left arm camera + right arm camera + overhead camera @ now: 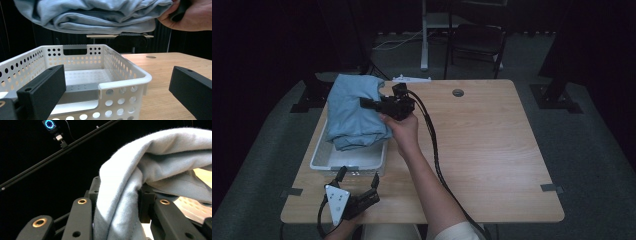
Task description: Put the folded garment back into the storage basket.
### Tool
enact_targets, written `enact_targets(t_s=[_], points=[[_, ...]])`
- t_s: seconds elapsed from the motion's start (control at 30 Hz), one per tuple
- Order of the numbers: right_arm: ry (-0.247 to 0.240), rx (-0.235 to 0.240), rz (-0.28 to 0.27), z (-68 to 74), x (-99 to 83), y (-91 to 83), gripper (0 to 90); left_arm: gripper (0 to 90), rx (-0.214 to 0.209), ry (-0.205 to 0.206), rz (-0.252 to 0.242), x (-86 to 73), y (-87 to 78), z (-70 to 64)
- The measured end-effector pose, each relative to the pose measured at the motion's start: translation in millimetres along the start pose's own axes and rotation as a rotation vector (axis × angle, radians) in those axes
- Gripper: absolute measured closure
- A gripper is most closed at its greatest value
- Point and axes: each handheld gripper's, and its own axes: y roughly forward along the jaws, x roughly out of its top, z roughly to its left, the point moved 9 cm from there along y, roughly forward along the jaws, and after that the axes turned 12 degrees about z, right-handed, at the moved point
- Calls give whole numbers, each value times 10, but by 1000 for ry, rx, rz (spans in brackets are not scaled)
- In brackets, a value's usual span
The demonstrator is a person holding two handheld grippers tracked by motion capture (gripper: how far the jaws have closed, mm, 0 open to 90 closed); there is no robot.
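Folded pale-blue cloth (354,110) – soft, thick – pinched in right claw (368,104) above basket (323,155); left claw (357,178) gapes empty.

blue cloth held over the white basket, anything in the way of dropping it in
Nothing visible blocks it. The folded blue cloth, clamped in the right hand-held gripper, hangs above the white basket, whose inside looks empty. The left hand-held gripper sits open outside the basket's near end.

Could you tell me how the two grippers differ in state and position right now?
The right gripper is shut on the folded blue cloth, holding it above the white basket; the left gripper is open and holds nothing. The right is raised; the left sits low before the basket's near wall. Both have black jaws.
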Motion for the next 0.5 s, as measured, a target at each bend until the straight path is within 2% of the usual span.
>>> enact_targets(t_s=[0.5], points=[[6,34,9,52,4,263,656,21,5,-1,-1,0,-4,4]])
